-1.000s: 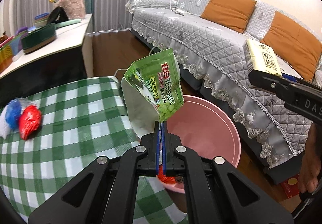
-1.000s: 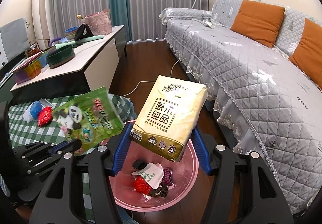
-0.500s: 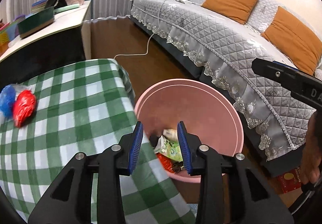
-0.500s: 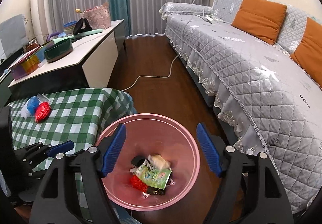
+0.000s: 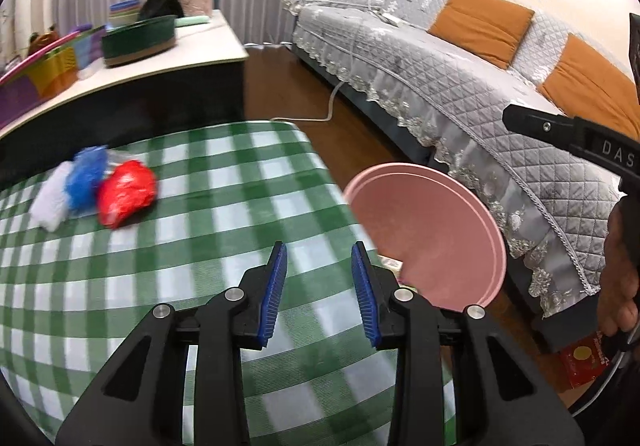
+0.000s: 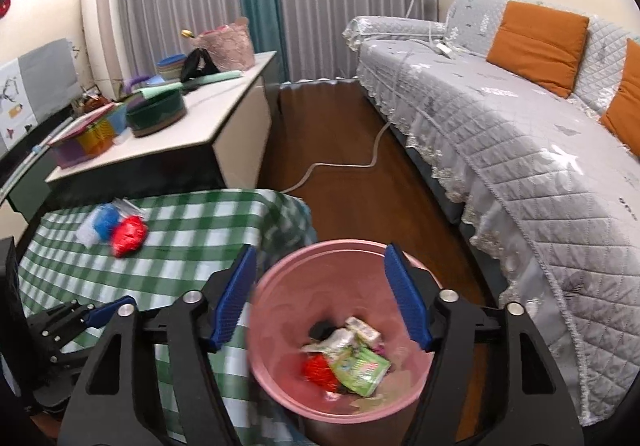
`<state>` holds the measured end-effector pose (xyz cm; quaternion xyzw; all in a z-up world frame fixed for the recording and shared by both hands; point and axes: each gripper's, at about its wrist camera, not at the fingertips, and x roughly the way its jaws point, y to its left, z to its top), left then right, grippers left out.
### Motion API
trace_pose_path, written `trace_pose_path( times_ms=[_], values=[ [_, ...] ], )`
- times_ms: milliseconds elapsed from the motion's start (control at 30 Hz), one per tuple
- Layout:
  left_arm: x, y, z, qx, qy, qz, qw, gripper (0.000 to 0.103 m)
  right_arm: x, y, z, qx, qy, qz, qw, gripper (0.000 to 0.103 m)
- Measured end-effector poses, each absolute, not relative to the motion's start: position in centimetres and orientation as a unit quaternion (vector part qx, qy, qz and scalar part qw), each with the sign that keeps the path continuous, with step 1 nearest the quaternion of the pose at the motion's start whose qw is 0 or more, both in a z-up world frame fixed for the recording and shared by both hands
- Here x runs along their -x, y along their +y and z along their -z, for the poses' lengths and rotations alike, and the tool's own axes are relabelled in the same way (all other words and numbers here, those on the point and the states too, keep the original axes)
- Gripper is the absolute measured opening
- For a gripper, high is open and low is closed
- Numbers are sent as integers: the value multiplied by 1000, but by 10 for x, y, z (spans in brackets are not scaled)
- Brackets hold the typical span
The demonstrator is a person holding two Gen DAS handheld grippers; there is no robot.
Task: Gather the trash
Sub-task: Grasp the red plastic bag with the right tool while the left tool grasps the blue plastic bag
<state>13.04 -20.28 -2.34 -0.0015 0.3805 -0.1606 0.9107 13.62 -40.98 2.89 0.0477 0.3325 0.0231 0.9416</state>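
Observation:
My left gripper (image 5: 319, 260) is open and empty over the green checked tablecloth (image 5: 200, 258). My right gripper (image 6: 320, 274) is open and empty above the pink bin (image 6: 280, 326), which holds the green snack bag (image 6: 360, 366), the tissue pack and other wrappers. The bin also shows in the left wrist view (image 5: 432, 238) beside the table's right edge. Red (image 5: 126, 191), blue (image 5: 86, 177) and white (image 5: 50, 197) crumpled bags lie together at the table's far left; they show in the right wrist view too (image 6: 128, 234).
A grey quilted sofa (image 6: 520, 133) with orange cushions runs along the right. A white sideboard (image 6: 192, 125) with boxes and a green bowl stands behind the table. A white cable (image 6: 340, 165) lies on the wood floor. The right gripper's arm (image 5: 580, 141) crosses the left view's right side.
Both grippers opened: the green snack bag and the tissue pack dropped into the pink bin. The left gripper then swung left, from over the bin to over the tablecloth.

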Motion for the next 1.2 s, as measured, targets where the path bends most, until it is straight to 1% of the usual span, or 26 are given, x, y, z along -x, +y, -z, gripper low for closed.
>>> trace_pose_path(
  times_ms=[67,200,467,633,767,1000,1167,1200],
  values=[
    [-129,-188,20,7,376,150,914,30,-138,-397,-32,-58,327,-43,942,59],
    [-130,-150,5,15,367,127,922,30,-143,-369,-40,-66,312,-78,945,56],
    [-149,-63,-58,3,329,116,937,30,-158,-311,-51,-80,284,-137,946,55],
    [-169,-26,-73,-20,325,139,935,30,-166,-281,-53,-85,276,-162,943,55],
    [-188,-8,-61,-25,330,157,930,30,-174,-257,-48,-80,280,-174,941,56],
    [-220,-1,-10,-7,361,166,917,30,-192,-221,-24,-70,302,-182,933,56],
    [-240,-2,12,-10,374,175,911,30,-205,-202,-5,-61,319,-184,928,60],
    [-245,-3,16,-12,377,178,909,30,-209,-197,-1,-60,323,-184,926,63]
  ],
)
